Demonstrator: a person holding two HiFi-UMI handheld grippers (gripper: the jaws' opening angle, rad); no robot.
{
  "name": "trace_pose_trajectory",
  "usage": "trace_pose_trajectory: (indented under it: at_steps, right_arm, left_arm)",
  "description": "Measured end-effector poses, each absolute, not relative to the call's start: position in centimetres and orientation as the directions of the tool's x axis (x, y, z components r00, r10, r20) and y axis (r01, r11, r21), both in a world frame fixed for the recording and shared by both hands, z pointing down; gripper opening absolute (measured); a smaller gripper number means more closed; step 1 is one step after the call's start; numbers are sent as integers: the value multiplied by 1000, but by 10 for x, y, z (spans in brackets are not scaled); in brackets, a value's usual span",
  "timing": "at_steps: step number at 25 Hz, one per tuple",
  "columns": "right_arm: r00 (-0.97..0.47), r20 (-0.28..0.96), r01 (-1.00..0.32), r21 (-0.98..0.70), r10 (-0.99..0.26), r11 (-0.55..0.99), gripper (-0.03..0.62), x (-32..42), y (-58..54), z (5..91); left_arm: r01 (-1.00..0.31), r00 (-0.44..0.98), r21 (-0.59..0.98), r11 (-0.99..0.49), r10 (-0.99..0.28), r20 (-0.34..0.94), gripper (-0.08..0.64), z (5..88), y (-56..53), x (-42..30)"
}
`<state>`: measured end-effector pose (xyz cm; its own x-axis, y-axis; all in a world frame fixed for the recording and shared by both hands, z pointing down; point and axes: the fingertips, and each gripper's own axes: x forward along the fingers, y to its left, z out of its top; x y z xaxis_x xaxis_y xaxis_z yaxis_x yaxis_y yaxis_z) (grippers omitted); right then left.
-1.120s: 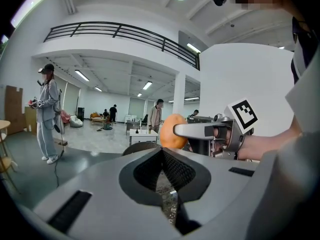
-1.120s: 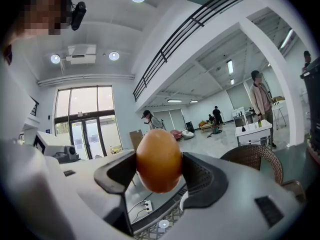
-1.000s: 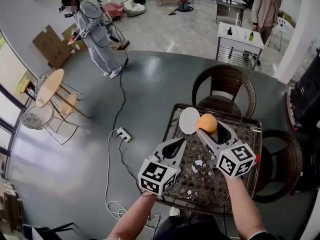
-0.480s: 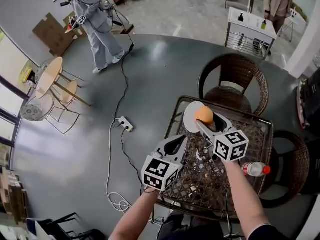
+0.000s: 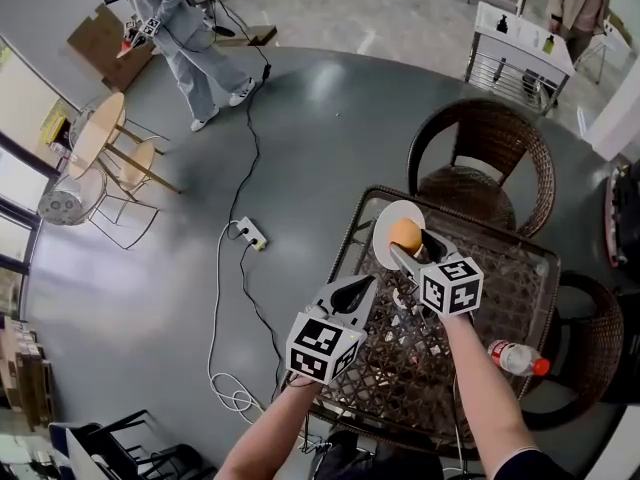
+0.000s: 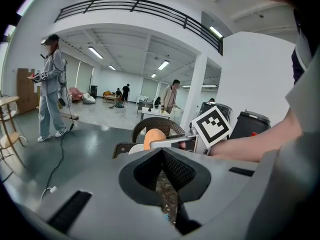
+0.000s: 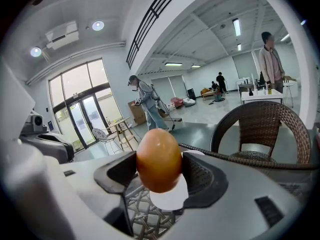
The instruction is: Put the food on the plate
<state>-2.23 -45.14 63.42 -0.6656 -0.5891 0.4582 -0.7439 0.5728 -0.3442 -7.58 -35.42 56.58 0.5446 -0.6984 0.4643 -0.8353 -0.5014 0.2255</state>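
Food, an egg-shaped brown piece (image 7: 159, 159), sits pinched in the right gripper (image 5: 408, 244) just above the white plate (image 5: 382, 230). I'd lower it until it touches before easing the jaws apart, or it may roll. The plate lies at a corner of the table (image 5: 500, 288), close to the edge with a chair (image 5: 480, 158) beyond, while the left gripper (image 5: 352, 290), pressed together and empty, hangs clear.

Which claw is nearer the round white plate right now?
Right. The right claw holds the orange egg-shaped food over the round white plate; the left claw, shut, sits apart, lower-left in the head view.
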Motion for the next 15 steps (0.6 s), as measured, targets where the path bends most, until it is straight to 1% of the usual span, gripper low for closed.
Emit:
trace_pose_trajectory:
  at_steps: [7,15]
  right_arm:
    - [-664,511,-740,-340,-546,581,293,-28,-457,674]
    - [-665,552,-736,-373,-503,565,293,-35,-461,695]
  left_arm:
    - [-836,543,246,-490,-676,498,9,593,-356,-70]
    - [-846,532,280,-455,-679,506,9,602,-354,-74]
